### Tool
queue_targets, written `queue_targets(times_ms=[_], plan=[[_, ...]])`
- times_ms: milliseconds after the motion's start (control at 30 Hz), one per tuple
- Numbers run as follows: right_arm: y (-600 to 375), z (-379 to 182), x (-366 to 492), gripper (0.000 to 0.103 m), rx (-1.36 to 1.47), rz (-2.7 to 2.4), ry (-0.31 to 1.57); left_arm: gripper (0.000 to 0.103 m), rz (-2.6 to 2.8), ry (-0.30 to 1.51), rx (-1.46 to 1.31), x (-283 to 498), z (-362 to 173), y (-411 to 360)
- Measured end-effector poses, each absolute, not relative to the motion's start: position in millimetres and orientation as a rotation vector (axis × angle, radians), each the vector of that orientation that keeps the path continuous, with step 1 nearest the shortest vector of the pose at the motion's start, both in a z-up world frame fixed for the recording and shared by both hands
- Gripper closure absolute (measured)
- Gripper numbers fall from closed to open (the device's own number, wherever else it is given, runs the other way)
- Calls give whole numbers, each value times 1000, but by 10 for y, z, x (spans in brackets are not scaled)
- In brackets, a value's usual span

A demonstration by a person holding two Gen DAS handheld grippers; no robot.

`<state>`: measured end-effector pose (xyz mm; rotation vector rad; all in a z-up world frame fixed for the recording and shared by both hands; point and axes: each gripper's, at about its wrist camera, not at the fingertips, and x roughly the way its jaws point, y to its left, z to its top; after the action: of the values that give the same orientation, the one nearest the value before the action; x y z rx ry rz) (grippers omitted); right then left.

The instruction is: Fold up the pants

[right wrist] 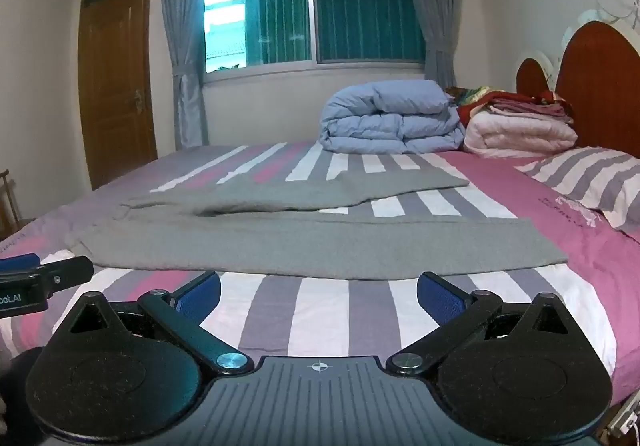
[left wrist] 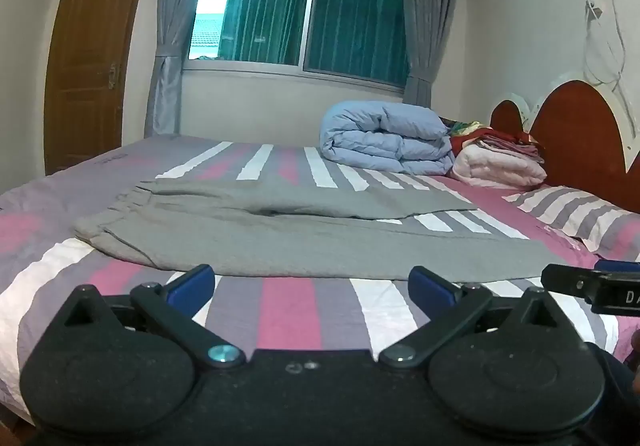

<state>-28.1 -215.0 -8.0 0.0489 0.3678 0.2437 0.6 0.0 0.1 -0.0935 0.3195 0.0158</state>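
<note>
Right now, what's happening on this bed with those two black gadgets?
A person is about to fold a pair of grey pants spread flat on the striped bed, legs running toward the pillow. They hold a set of tongs in each hand: the left tongs and the right tongs both hang wide open near the pants' close edge, touching nothing. Folding hasn't started. A rolled blue quilt sits beyond.

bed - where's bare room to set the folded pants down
Free: the striped sheet strip between the grippers and the near leg of the gray pants, and the pink stretch between the cuffs and the pillow. Crowded: the blue duvet and folded blankets by the headboard.
</note>
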Motion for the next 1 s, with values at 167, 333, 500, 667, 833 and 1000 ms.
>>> queue_targets(times_ms=[167, 333, 500, 667, 833, 1000], plan=[[-2147, -65, -281, 0, 30, 240, 363, 6, 14, 316, -99, 7, 0, 2], [-2152, -125, -274, 0, 33, 240, 366, 6, 13, 313, -99, 1, 2, 2], [-2161, -100, -254, 0, 36, 238, 369, 6, 15, 313, -98, 2, 1, 3], [-2156, -114, -258, 0, 38, 235, 374, 6, 13, 315, -97, 3, 1, 2], [-2159, -113, -249, 0, 40, 234, 376, 6, 13, 315, -96, 3, 0, 3], [-2161, -119, -250, 0, 42, 232, 376, 6, 14, 315, -95, 3, 1, 1]])
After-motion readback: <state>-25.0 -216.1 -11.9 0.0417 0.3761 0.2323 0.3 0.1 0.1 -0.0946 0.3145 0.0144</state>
